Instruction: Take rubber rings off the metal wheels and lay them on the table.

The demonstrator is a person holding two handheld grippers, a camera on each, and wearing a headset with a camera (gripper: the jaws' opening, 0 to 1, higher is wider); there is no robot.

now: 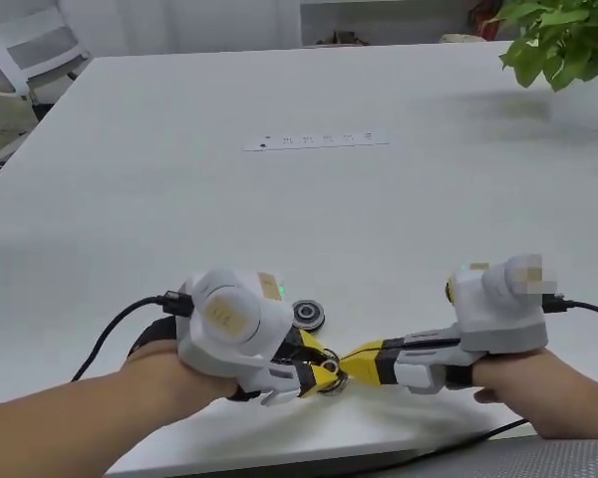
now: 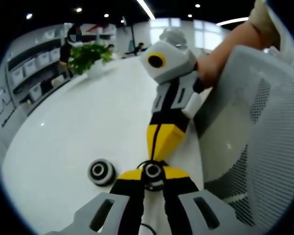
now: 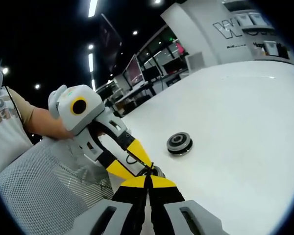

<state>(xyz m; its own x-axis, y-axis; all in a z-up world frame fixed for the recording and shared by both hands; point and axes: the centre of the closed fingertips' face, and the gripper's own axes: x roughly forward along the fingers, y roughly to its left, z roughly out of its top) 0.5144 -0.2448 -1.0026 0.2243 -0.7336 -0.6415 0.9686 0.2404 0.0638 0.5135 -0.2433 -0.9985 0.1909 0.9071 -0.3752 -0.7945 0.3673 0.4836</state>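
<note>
Clamping a wheel [image 2: 153, 171], left tool [image 1: 325, 377] meets right tool's [image 3: 148, 179] tip.

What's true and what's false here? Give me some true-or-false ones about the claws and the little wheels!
1. Both claws meet at one held wheel. True: the left claw grips it and the right claw pinches at its edge.
2. The other wheel sits inside a claw. False: it lies free on the table, beside the claws.
3. A leafy plant stands at the table's far right. True.
4. The left claw is wide open. False: it is shut on the held wheel.
</note>
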